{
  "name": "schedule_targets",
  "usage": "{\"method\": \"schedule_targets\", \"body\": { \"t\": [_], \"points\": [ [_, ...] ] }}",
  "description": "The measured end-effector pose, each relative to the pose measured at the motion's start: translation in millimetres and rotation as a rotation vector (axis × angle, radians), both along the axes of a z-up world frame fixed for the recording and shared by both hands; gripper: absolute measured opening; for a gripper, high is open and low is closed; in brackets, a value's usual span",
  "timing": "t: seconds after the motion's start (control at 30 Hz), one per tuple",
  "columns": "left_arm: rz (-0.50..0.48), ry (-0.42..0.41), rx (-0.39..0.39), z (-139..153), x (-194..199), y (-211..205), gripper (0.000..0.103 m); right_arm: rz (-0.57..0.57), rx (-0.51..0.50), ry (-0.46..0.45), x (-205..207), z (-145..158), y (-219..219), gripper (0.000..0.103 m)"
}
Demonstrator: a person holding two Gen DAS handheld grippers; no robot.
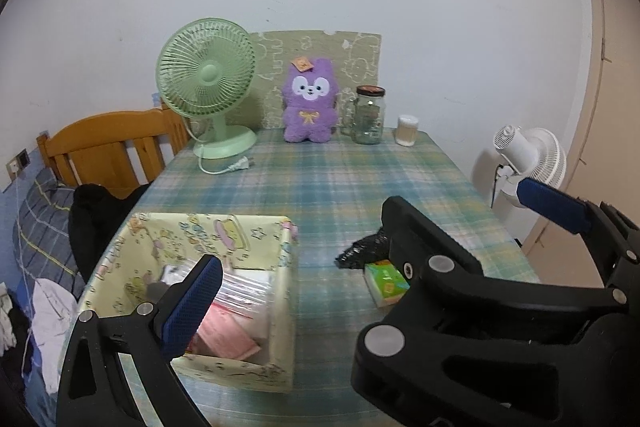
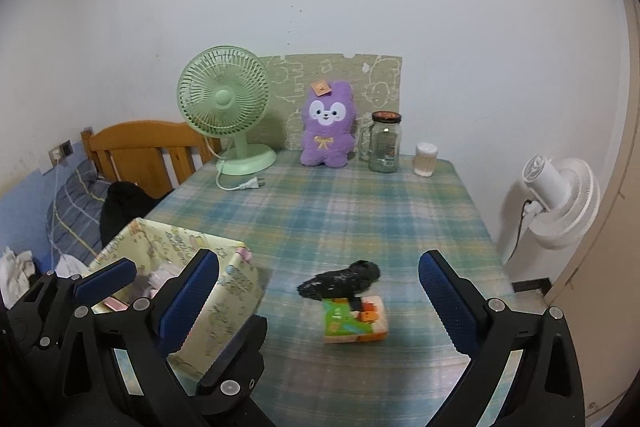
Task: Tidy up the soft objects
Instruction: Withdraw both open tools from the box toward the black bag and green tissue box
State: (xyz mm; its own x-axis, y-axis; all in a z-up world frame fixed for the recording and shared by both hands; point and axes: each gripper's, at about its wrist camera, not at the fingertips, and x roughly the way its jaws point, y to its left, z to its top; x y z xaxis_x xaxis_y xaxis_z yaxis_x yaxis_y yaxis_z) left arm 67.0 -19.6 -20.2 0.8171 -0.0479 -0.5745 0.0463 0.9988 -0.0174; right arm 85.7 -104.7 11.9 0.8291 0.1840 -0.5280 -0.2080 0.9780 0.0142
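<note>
A yellow patterned fabric box sits at the table's front left and holds clear plastic packets and a pink pack. To its right a green and orange tissue pack lies on the plaid cloth, with a crumpled black bag resting partly on it. A purple plush toy stands at the back. My right gripper is open, with the tissue pack and bag between and just beyond its fingers. My left gripper is open with its left pad over the box. The right gripper hides its right finger.
A green desk fan with a loose plug, a glass jar and a cotton swab tub line the back. A white fan stands off the table's right edge. A wooden headboard and bedding lie on the left.
</note>
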Motion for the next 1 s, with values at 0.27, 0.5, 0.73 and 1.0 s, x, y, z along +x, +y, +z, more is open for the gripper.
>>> {"method": "schedule_targets", "body": {
  "t": [0.27,0.5,0.73,1.0],
  "points": [
    [-0.012,0.008,0.026,-17,7,-20,0.103,-0.008,0.015,-0.007,5,-20,-21,0.101],
    [-0.018,0.03,0.038,-33,17,-38,0.103,-0.012,-0.007,0.002,12,-38,-36,0.101],
    [-0.017,0.067,0.038,-48,30,-52,0.102,-0.021,-0.044,0.006,24,-52,-50,0.101],
    [0.0,0.121,0.024,-64,50,-57,0.102,0.009,-0.048,0.052,46,-68,-57,0.101]
  ]
}}
